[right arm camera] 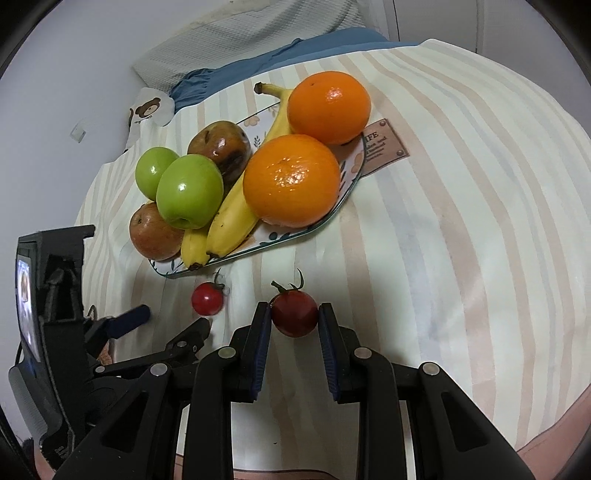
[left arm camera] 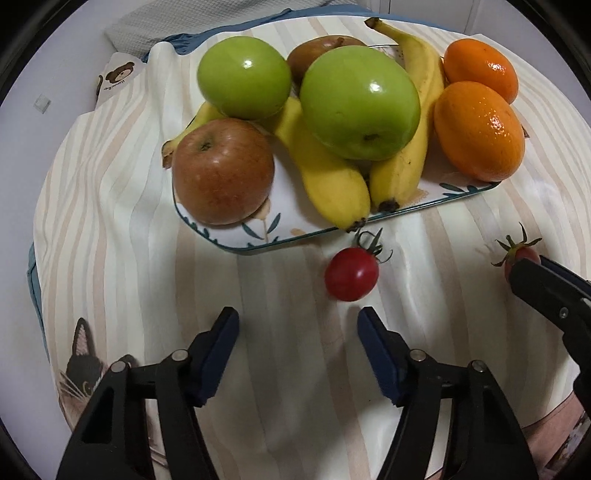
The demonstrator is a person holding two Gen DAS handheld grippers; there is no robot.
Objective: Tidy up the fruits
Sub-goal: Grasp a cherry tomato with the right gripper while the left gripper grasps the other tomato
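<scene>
A flat plate (left arm camera: 258,242) (right arm camera: 266,245) on the striped cloth carries two green apples (left arm camera: 360,103), a red apple (left arm camera: 223,171), bananas (left arm camera: 325,177), two oranges (left arm camera: 478,131) and a brown fruit (right arm camera: 219,147). In front of the plate a bright red cherry tomato (left arm camera: 351,274) (right arm camera: 207,298) lies on the cloth, just ahead of the right finger of my open left gripper (left arm camera: 297,326) (right arm camera: 168,321), not between its pads. My right gripper (right arm camera: 294,309) (left arm camera: 528,267) is shut on a darker cherry tomato (right arm camera: 294,314) (left arm camera: 519,253) to the right of the first one.
The striped cloth (left arm camera: 110,184) drapes over a rounded surface and falls away on all sides. A brown leather label (right arm camera: 384,146) sits right of the plate. Behind lie a bear-print cloth (left arm camera: 118,74), blue fabric (right arm camera: 295,51) and a grey towel (right arm camera: 240,33).
</scene>
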